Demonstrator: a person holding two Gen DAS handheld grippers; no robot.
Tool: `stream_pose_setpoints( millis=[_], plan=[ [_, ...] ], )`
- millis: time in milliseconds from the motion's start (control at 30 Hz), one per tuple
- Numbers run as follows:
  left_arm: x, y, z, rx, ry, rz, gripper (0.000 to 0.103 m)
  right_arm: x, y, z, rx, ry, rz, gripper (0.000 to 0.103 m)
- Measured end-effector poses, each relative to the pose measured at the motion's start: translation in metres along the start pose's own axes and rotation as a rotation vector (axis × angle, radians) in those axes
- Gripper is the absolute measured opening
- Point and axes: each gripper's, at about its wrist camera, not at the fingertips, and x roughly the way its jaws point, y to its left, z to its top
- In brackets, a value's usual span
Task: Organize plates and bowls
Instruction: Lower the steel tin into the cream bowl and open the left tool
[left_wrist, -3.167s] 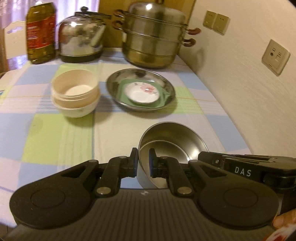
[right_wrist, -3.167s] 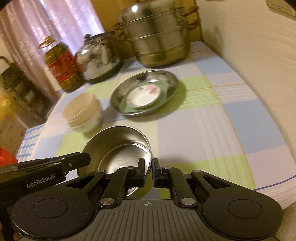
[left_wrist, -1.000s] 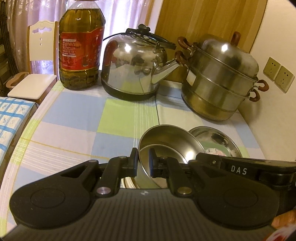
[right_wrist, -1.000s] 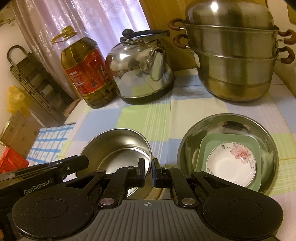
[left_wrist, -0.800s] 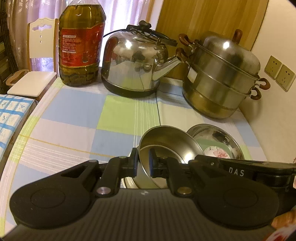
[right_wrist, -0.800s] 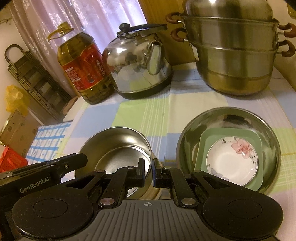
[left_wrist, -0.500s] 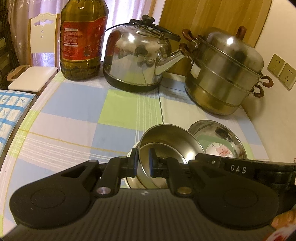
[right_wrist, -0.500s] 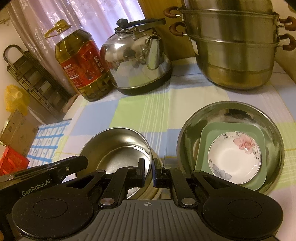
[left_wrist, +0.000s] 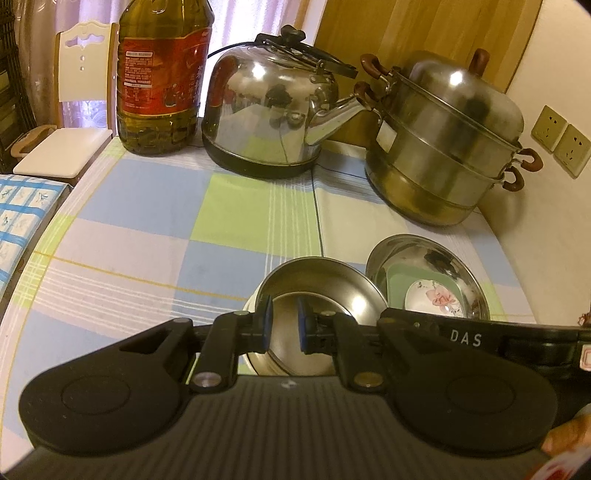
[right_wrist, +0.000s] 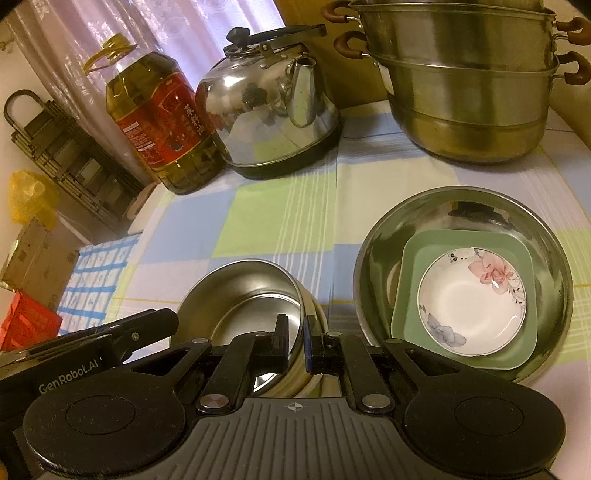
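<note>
Both grippers hold one steel bowl by its rim. My left gripper is shut on the rim's left side and my right gripper is shut on its right side. The bowl sits over a stack of cream bowls, and only a sliver of their rim shows beneath it. To the right stands a wide steel dish. It holds a green square plate with a flowered saucer on top.
At the back of the checked tablecloth stand an oil bottle, a steel kettle and a tiered steamer pot. A wall with sockets runs along the right. A chair stands beyond the left edge.
Since three seconds ago both grippers have carried the steel bowl back and left to the cream bowls. Over the last second it has settled slightly onto them.
</note>
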Motion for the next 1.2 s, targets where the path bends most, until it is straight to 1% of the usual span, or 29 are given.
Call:
stream_pose_setpoints(
  millis=[233,367,433,500,533,933,1033,1100,1200],
  plan=[
    [-0.008,-0.001,-0.001,0.003,-0.011,0.007,0.011,-0.006,0.001,-0.001,-0.005,-0.007,0.003,0.009],
    [-0.017,-0.005,-0.003,0.007,-0.019,0.006,0.011,-0.014,0.002,-0.004,-0.006,-0.015,0.014,0.011],
    [-0.022,-0.007,-0.006,0.009,-0.019,0.003,0.011,-0.02,0.001,-0.006,-0.004,-0.02,0.022,0.018],
    [-0.029,-0.009,-0.01,0.011,-0.02,0.002,0.011,-0.028,0.001,-0.01,0.0,-0.029,0.031,0.035],
    [-0.032,-0.011,-0.012,0.013,-0.019,0.001,0.011,-0.032,0.001,-0.012,0.001,-0.033,0.035,0.037],
    [-0.087,-0.03,-0.05,0.032,-0.008,-0.002,0.017,-0.092,-0.009,-0.052,0.01,-0.055,0.072,0.047],
    [-0.102,-0.036,-0.061,0.039,-0.01,0.004,0.017,-0.11,-0.012,-0.066,0.008,-0.053,0.074,0.051],
    [-0.113,-0.04,-0.069,0.042,-0.012,0.003,0.018,-0.121,-0.013,-0.075,0.008,-0.052,0.077,0.056],
    [-0.127,-0.047,-0.082,0.04,-0.006,0.0,0.018,-0.136,-0.015,-0.088,-0.001,-0.048,0.083,0.058]
  ],
)
